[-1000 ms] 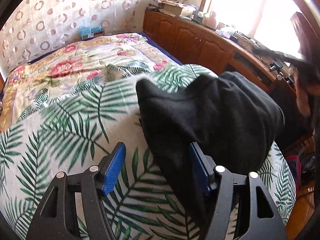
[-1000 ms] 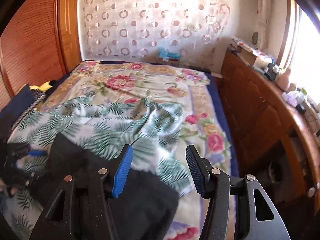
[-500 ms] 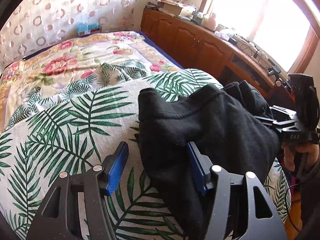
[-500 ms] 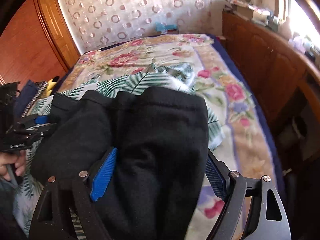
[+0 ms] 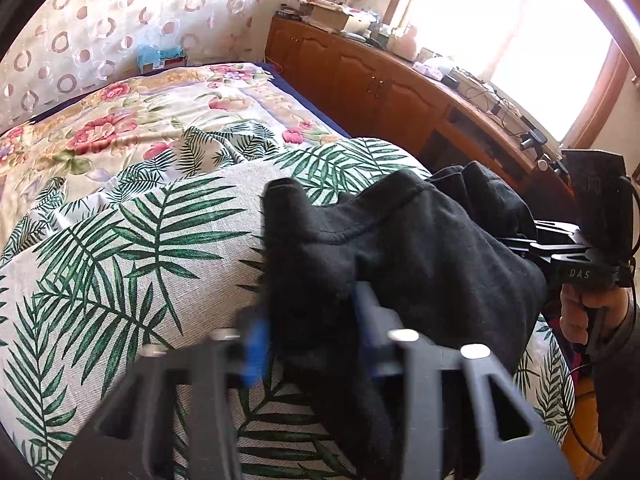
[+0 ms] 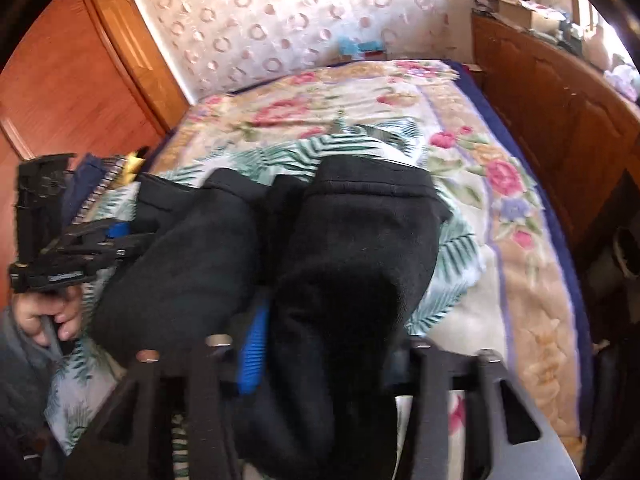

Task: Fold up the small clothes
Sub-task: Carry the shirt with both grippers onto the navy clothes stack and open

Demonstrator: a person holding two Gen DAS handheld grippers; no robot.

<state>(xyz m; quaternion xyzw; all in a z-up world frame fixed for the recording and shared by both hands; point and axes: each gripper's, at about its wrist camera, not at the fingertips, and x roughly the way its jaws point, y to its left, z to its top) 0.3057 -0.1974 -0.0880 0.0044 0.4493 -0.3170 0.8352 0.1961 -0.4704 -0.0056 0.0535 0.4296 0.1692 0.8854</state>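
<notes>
A black garment (image 5: 404, 248) lies bunched on the palm-leaf cloth (image 5: 120, 264) at the near end of the bed. My left gripper (image 5: 310, 336) is closing on its near left edge, with black fabric between the blue pads. The right gripper shows at the right of that view, at the garment's far side. In the right wrist view the garment (image 6: 352, 248) fills the middle, in two humped folds. My right gripper (image 6: 324, 344) has fabric bunched between its fingers. The left gripper shows at the left there.
A floral bedspread (image 5: 132, 120) covers the far bed. A wooden cabinet (image 5: 384, 80) with clutter on top runs along the right under a bright window. A wooden wardrobe (image 6: 68, 80) stands on the left. Dark clothes (image 6: 90, 176) lie by it.
Both grippers have narrowed around the black garment. The left gripper has moved forward onto its edge. The right gripper has pushed further into the fabric.
</notes>
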